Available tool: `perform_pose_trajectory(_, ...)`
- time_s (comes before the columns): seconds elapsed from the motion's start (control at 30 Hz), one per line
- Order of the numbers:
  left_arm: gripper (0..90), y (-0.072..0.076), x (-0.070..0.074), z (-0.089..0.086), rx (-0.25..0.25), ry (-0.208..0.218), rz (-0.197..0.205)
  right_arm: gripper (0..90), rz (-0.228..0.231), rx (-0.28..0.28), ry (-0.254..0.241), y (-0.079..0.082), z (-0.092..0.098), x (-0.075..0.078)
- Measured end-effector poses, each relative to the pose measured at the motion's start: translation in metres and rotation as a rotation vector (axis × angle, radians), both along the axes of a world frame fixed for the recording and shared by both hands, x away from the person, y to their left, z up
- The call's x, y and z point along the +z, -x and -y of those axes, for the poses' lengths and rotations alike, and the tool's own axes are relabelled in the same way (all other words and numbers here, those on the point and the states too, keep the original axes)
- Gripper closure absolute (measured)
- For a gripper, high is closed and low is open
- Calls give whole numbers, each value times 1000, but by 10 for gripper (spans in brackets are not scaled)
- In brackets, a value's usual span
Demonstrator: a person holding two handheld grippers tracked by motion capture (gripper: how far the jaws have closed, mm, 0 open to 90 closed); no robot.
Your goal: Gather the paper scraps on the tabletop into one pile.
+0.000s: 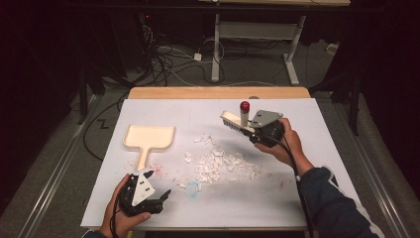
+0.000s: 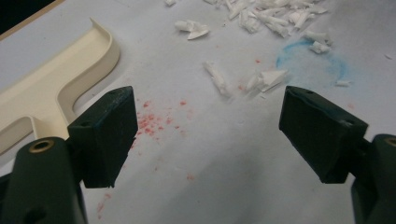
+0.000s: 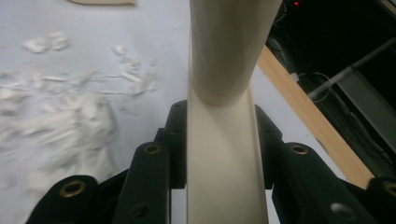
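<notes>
Right gripper (image 1: 253,135) clamps the cream brush (image 1: 234,122) beyond the pile of white scraps (image 1: 223,165) on the table (image 1: 307,148), while left gripper (image 1: 157,198), jaws wide and empty, sits nearer than the pile, beside the dustpan (image 1: 148,137).

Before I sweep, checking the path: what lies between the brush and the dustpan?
In the high view, bare white table separates brush and dustpan; the white scraps lie nearer.
</notes>
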State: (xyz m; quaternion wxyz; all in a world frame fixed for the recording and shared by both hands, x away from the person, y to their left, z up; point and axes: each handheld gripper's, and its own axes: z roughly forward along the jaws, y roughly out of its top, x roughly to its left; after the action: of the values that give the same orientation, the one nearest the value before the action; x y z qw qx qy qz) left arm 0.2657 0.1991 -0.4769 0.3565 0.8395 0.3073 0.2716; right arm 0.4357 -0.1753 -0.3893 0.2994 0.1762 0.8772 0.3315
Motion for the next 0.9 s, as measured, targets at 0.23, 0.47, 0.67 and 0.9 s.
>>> perform_pose_trajectory(0.23, 184, -3, -1, 5, -9, 3, -9, 680, 43, -101, 79, -49, -21, -31)
perform_pose_trajectory(0.47, 184, -1, -2, 8, -17, -6, -22, 681, 24, -106, 80, -63, -54, -55)
perform_pose_trajectory(0.67, 193, 1, -4, 4, -15, -4, -23, 679, -28, 76, 46, -50, -78, -59)
perform_pose_trajectory(0.9, 191, 1, -5, 0, -17, 3, -16, 679, -110, 350, -27, -24, -91, -55)
